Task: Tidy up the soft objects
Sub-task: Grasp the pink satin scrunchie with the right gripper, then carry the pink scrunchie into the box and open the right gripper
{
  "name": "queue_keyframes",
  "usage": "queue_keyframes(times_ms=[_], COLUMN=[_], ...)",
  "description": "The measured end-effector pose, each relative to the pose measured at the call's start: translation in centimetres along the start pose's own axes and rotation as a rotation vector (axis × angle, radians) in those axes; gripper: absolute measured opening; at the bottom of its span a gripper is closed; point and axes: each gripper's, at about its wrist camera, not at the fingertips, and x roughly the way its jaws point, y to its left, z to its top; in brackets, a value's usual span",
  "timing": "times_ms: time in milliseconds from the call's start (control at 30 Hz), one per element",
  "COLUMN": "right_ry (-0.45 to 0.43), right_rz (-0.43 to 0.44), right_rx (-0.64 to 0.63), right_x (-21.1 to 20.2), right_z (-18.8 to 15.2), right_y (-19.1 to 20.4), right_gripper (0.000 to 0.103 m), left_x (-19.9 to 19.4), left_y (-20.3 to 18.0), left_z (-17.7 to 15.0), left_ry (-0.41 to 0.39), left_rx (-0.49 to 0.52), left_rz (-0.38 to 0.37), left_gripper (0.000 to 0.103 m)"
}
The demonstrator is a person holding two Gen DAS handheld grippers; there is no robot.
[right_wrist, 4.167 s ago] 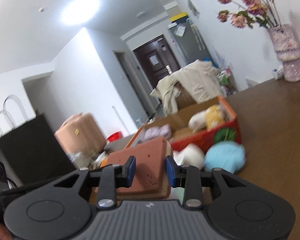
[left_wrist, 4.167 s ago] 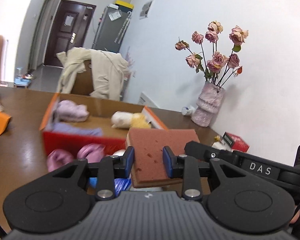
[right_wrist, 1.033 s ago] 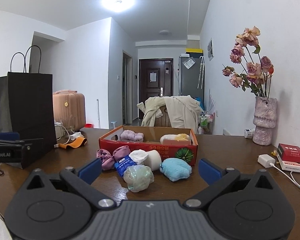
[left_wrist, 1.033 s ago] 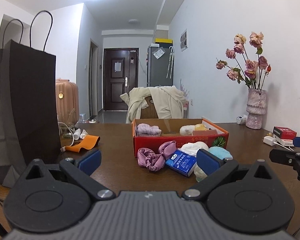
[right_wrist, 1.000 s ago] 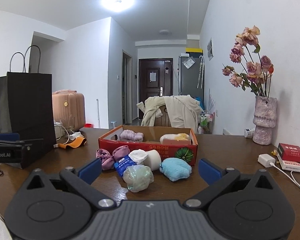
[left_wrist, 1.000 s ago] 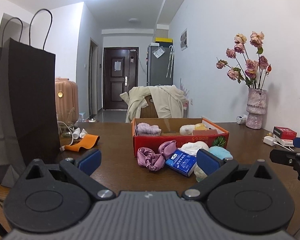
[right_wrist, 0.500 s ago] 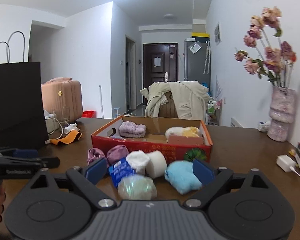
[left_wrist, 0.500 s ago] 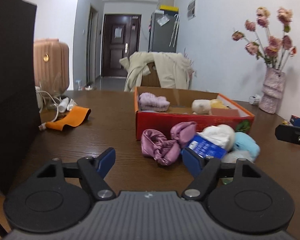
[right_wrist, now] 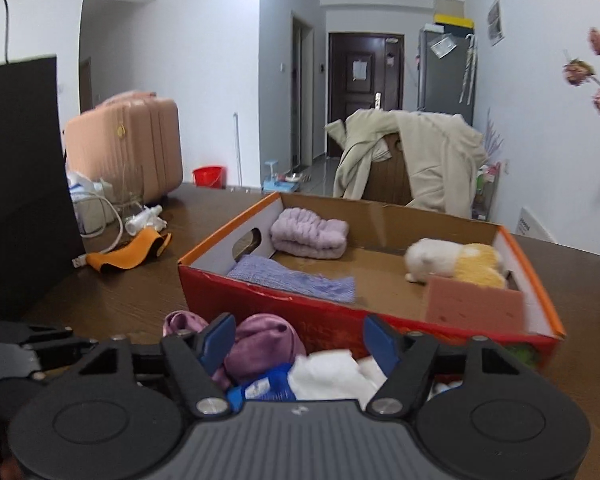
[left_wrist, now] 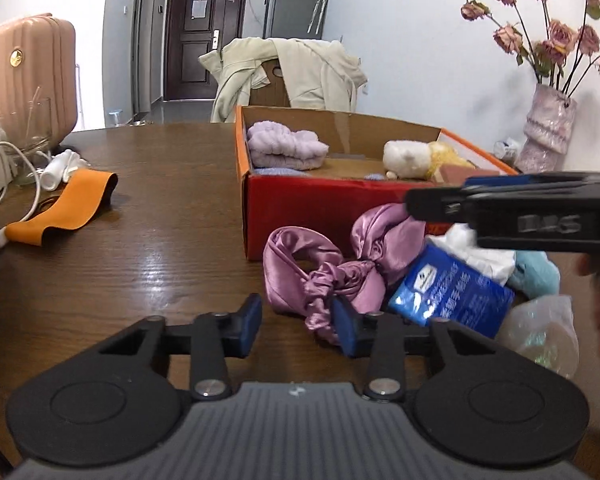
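Now closing in on the loose pile near the box (right_wrist: 364, 320): left gripper (left_wrist: 296, 322) narrowing, jaws apart around the pink scrunchie's (left_wrist: 332, 268) near tail, not yet pinching; right gripper (right_wrist: 298, 342) narrowing, apart, hovering over the white wad (right_wrist: 332, 376). Next, probably clamping, lifting, clearing the box wall. Crowding close right: blue pack (left_wrist: 448, 292), clear bag (left_wrist: 540, 332).

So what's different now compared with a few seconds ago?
The sponge both grippers held then now lies in the box. After pulling back, both have come in close to the loose pile. The left gripper has been closing beside the scrunchie, the right gripper over the pile; neither grips anything. The rest of the box's contents are unchanged.
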Motion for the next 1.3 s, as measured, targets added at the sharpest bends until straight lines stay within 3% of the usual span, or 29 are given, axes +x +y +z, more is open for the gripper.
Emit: queue_keyframes(times_ms=[33,100,167,400,467,667,1033,1300], right_ry=[0.007,0.034,0.061,0.095,0.100,0.039,-0.153,-0.216], right_rz=[0.003,0.010,0.035,0.050,0.056,0.075,0.062,0.045], right_rx=[0.003,0.005,0.017,-0.022,-0.031,-0.013,0.026,0.076], right_x=[0.7,2.0,2.9,3.6,3.5,1.5,-11.2,-17.5], right_z=[0.1,-0.1,-0.5,-1.3,-1.2,-0.7,-0.8,-2.5], right_y=[0.0,0.0,-0.1,0.5,0.7,1.6,2.5,1.3], right_gripper=[0.067,0.055,0.033,0.018,0.009,0.006,0.006,0.006], left_x=[0.1,0.4,0.5,0.4,0.0,-3.9,-13.7,-16.8], left_y=[0.2,0.7,1.1,1.2,0.9,-0.3,-4.4,-7.5], left_z=[0.0,0.2,0.3,0.6,0.8,1.7,1.2,1.0], left_ry=[0.001,0.004,0.001,0.001,-0.008,-0.094,-0.236,-0.286], left_rx=[-0.007,-0.028,-0.047,-0.048,-0.038,-0.009,0.031,0.074], left_rz=[-0.013,-0.051,-0.056,-0.052,-0.034,-0.007,-0.069,-0.121], left_gripper=[0.024,0.013,0.011,0.006,0.005,0.005,0.005,0.005])
